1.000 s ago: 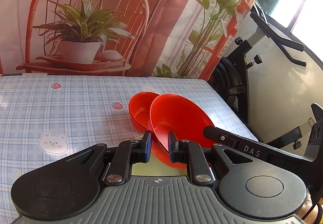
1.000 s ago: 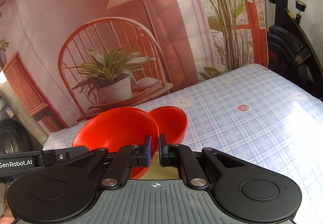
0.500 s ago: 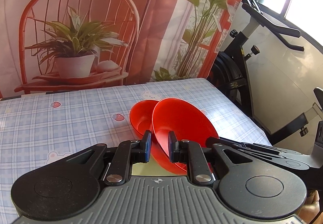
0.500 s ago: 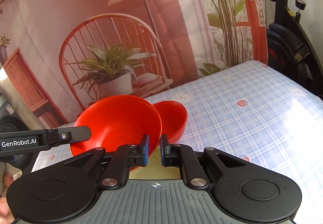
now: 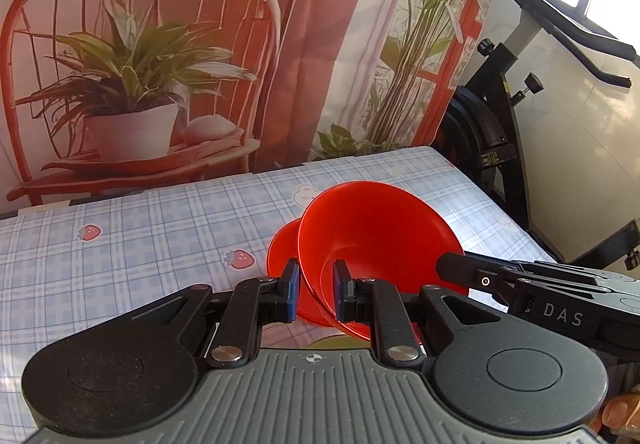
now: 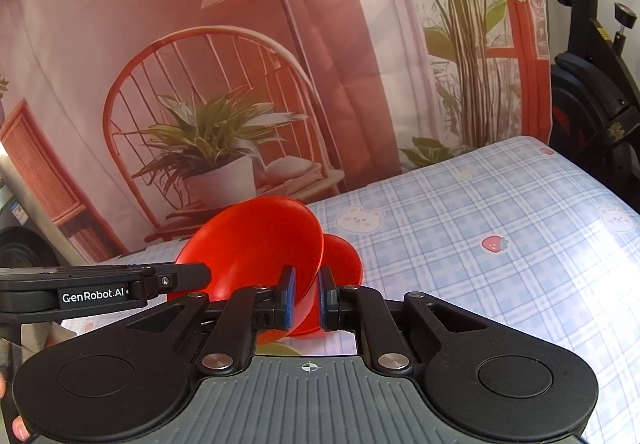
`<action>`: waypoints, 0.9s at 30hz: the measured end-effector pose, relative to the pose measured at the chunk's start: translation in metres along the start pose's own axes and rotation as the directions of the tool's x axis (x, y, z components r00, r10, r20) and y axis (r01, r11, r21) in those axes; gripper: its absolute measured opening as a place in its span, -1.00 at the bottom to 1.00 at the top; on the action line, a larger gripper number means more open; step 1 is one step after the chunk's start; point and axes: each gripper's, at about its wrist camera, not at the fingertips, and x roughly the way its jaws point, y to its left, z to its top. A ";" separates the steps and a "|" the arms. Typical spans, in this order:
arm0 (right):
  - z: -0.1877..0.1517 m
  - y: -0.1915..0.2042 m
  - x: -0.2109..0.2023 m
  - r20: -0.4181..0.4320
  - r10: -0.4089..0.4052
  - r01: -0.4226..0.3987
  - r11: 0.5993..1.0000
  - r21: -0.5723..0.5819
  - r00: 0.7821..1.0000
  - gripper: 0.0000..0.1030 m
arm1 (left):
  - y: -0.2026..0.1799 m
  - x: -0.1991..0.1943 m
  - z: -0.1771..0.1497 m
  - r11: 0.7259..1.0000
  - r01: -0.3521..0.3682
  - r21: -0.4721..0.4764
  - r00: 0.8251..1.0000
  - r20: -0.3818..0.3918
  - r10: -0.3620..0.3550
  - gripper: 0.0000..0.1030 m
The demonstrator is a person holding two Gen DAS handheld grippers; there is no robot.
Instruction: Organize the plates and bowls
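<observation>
A large red bowl (image 5: 380, 240) is held tilted above the table by both grippers. My left gripper (image 5: 316, 294) is shut on its near rim. My right gripper (image 6: 307, 302) is shut on the opposite rim of the same bowl (image 6: 256, 244). A smaller red bowl (image 5: 282, 256) sits behind and partly under it on the checked tablecloth (image 5: 140, 244); it also shows in the right wrist view (image 6: 344, 260). A yellow-green plate edge (image 5: 332, 343) peeks out just below the bowls, mostly hidden.
A printed backdrop (image 5: 180, 63) with a chair and plants hangs behind the table. An exercise bike (image 5: 500, 115) stands past the table's right edge. The right gripper's arm (image 5: 540, 296) crosses the left wrist view at the right.
Both grippers have lifted the large red bowl higher and tilted it more steeply. The small bowl stays on the table.
</observation>
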 end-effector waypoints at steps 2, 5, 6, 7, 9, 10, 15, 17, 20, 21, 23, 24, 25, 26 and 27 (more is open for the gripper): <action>0.003 -0.003 0.014 -0.016 -0.013 0.013 1.000 -0.003 1.000 -0.81 | 0.001 0.013 0.001 1.000 -0.016 0.000 1.000 -0.011 0.016 -0.65; 0.008 -0.008 0.029 -0.026 -0.029 0.029 1.000 -0.003 0.999 -0.82 | 0.005 0.026 0.003 1.000 -0.005 -0.021 1.000 -0.027 0.005 -0.65; 0.009 -0.010 0.033 -0.025 -0.029 0.029 1.000 -0.006 0.999 -0.82 | 0.006 0.029 0.005 1.000 -0.004 -0.022 1.000 -0.031 0.004 -0.65; 0.011 -0.011 0.037 -0.023 -0.030 0.030 1.000 -0.009 0.999 -0.82 | 0.006 0.032 0.006 1.000 -0.005 -0.017 0.999 -0.032 0.004 -0.65; 0.012 -0.013 0.046 -0.024 -0.033 0.033 0.999 -0.018 0.999 -0.83 | 0.006 0.037 0.008 1.000 -0.010 -0.004 1.000 -0.027 0.010 -0.65; 0.012 -0.014 0.049 -0.029 -0.036 0.036 0.999 -0.019 0.999 -0.83 | 0.007 0.039 0.009 1.000 -0.010 -0.006 1.000 -0.025 0.009 -0.65; 0.004 -0.017 0.063 -0.061 -0.037 0.037 0.999 -0.013 0.997 -0.82 | 0.009 0.046 0.007 1.000 -0.021 -0.009 0.999 -0.033 0.021 -0.65; 0.001 -0.019 0.065 -0.067 -0.033 0.033 0.999 -0.003 0.997 -0.82 | 0.009 0.048 0.006 1.000 -0.016 0.004 0.999 -0.039 0.017 -0.65; -0.001 -0.023 0.067 -0.074 -0.023 0.025 0.999 0.020 0.997 -0.82 | 0.010 0.051 0.004 1.000 -0.011 0.020 0.999 -0.050 0.012 -0.65; -0.002 -0.023 0.067 -0.076 -0.021 0.023 1.000 0.021 0.997 -0.82 | 0.010 0.052 0.003 1.000 -0.012 0.028 0.999 -0.052 0.014 -0.65; -0.003 -0.022 0.067 -0.077 -0.019 0.020 1.000 0.016 0.997 -0.81 | 0.011 0.054 0.002 0.999 -0.015 0.042 0.998 -0.059 0.017 -0.65; -0.004 -0.022 0.068 -0.079 -0.018 0.019 1.000 0.014 0.997 -0.81 | 0.012 0.054 0.001 0.999 -0.016 0.044 0.998 -0.063 0.019 -0.65; -0.005 -0.022 0.068 -0.076 -0.019 0.020 1.000 0.014 0.997 -0.81 | 0.013 0.055 0.001 0.999 -0.019 0.043 0.997 -0.068 0.021 -0.65; -0.005 -0.022 0.068 -0.074 -0.020 0.021 1.000 0.014 0.997 -0.81 | 0.014 0.056 0.000 0.999 -0.021 0.037 0.997 -0.071 0.023 -0.65; -0.005 -0.022 0.068 -0.073 -0.021 0.022 1.000 0.015 0.997 -0.81 | 0.016 0.056 -0.001 0.999 -0.021 0.026 0.997 -0.075 0.023 -0.65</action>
